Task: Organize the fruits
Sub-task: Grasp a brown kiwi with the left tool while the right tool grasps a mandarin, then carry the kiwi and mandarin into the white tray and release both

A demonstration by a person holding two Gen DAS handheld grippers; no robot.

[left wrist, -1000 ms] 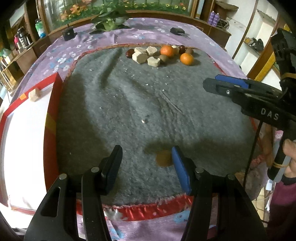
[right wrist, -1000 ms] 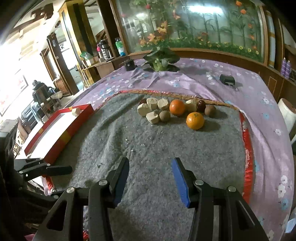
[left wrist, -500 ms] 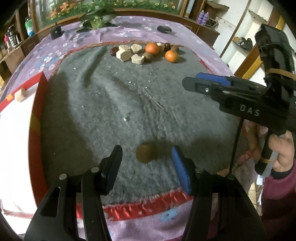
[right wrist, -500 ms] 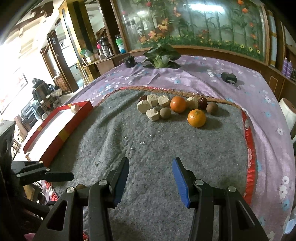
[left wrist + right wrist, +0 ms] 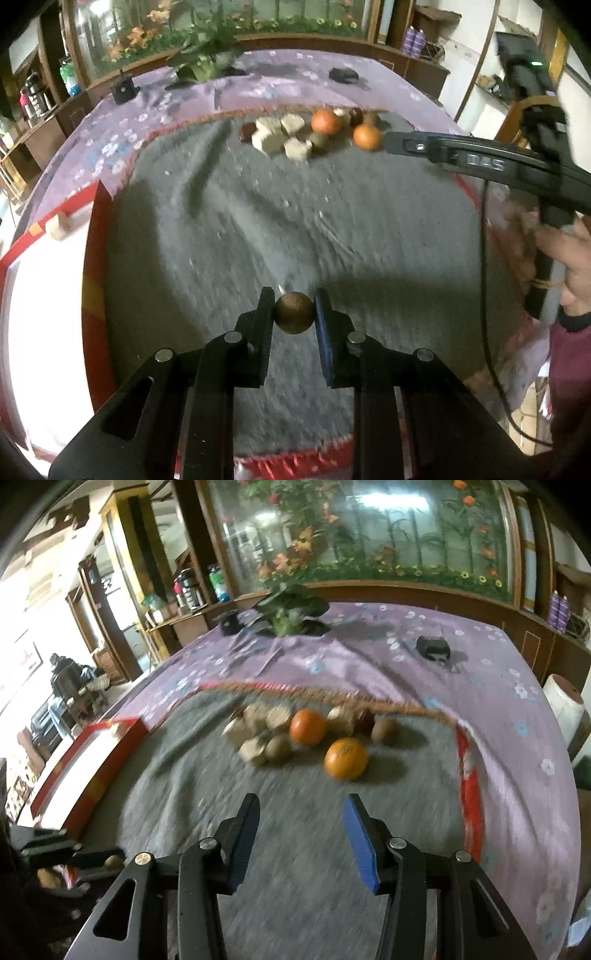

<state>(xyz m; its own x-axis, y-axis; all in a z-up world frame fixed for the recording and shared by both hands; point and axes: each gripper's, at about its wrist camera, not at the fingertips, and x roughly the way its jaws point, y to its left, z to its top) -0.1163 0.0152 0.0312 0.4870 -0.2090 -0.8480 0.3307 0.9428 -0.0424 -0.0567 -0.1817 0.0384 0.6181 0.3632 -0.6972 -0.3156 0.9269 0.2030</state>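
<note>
My left gripper point(image 5: 294, 309) is shut on a small round brown fruit point(image 5: 293, 312), held just above the grey felt mat point(image 5: 332, 229). My right gripper point(image 5: 301, 814) is open and empty above the mat, short of the pile; it also shows in the left wrist view point(image 5: 461, 155). The pile lies at the mat's far edge: two oranges point(image 5: 346, 758) point(image 5: 307, 726), brown fruits point(image 5: 279, 747) point(image 5: 384, 729), a dark red fruit point(image 5: 246, 132) and several beige wooden blocks point(image 5: 255, 749). The pile also shows in the left wrist view point(image 5: 325, 123).
A red-rimmed white tray point(image 5: 44, 295) lies left of the mat with one beige block point(image 5: 59, 227) in its far corner. The purple flowered tablecloth point(image 5: 406, 653) carries a plant point(image 5: 291, 613) and small black objects point(image 5: 432, 648). A white roll point(image 5: 563, 705) stands far right.
The left gripper has shut on the brown fruit that lay between its open fingers. The right gripper has moved forward toward the pile and stays open.
</note>
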